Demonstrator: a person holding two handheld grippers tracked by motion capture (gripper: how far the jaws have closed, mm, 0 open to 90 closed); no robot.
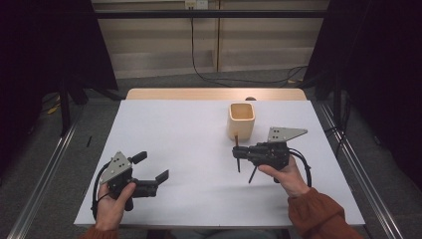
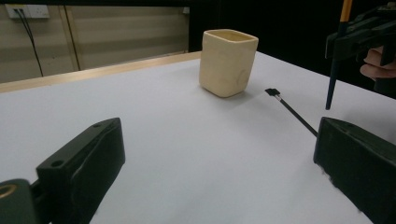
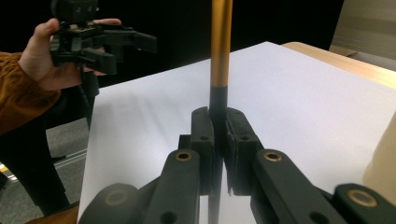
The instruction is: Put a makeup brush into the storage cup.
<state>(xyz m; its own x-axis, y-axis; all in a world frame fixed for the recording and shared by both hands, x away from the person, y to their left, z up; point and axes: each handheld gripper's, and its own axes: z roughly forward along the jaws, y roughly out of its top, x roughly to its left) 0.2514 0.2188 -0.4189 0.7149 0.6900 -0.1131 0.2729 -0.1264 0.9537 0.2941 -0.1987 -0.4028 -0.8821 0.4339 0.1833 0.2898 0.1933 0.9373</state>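
The left tool (image 1: 151, 175) rests low on the white table (image 1: 189, 149), well to the left of the cream cup (image 1: 241, 119) and nearer the person, jaws spread wide and empty. Just in front of the cup, the right tool (image 1: 238, 152) pinches a black-and-orange pen (image 3: 219, 60) upright. Another black pen (image 2: 292, 111) lies flat beside it.

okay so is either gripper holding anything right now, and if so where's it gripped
The right gripper is shut on a pen, gripping its black section just below the orange part. The left gripper is open and holds nothing.
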